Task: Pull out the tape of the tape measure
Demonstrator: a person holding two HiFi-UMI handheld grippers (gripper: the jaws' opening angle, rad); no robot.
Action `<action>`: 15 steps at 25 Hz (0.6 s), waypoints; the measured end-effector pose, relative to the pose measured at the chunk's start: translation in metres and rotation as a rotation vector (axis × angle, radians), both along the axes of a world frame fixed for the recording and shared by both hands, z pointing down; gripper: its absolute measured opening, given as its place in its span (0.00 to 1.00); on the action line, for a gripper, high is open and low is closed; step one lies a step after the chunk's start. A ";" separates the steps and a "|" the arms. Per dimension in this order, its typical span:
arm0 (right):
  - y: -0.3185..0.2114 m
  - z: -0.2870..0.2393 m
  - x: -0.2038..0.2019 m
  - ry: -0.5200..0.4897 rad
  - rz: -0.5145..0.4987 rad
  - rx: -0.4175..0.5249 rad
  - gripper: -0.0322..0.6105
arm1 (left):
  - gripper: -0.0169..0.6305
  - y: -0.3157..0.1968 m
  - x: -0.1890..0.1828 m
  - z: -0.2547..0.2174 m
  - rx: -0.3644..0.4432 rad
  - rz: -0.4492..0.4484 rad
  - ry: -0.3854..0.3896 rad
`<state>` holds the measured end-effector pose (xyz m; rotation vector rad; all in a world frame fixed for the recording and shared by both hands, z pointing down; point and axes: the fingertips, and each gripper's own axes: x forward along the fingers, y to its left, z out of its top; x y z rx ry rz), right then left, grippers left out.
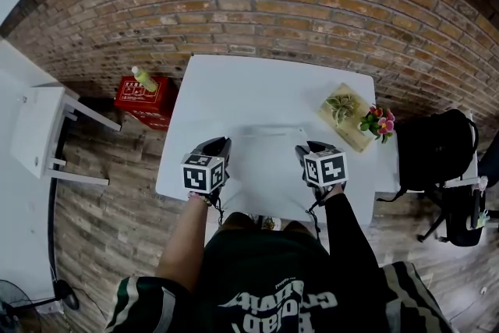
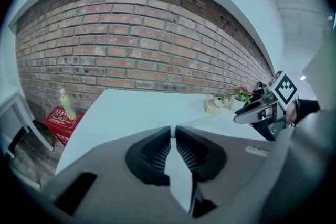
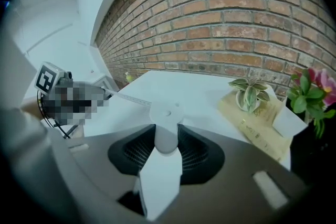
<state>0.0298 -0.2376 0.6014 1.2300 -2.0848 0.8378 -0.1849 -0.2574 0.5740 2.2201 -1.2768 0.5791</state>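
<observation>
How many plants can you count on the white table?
2. A green-and-white leafy plant sits on the tan book near the table's right edge; a pink-flowered plant stands beside it, further right. None appears hidden.

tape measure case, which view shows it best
Right gripper view: the round white case sits close up in the right claw, tape running off left. Head view shows only the thin stretched tape; the case is hidden. Left gripper view shows the pinched tape end; the case is too far to make out.
</observation>
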 end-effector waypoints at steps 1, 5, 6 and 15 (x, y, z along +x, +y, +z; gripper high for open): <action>-0.001 -0.001 0.004 -0.002 0.011 0.002 0.28 | 0.09 -0.001 -0.003 -0.002 0.001 -0.009 0.003; -0.004 -0.006 0.006 -0.013 0.023 0.014 0.28 | 0.09 -0.008 -0.006 -0.012 0.021 -0.008 -0.003; -0.004 -0.007 0.006 -0.014 0.022 0.018 0.28 | 0.09 -0.009 -0.006 -0.013 0.023 -0.009 -0.004; -0.001 -0.011 0.008 -0.013 0.022 0.029 0.28 | 0.09 -0.011 -0.015 -0.019 0.033 -0.027 -0.019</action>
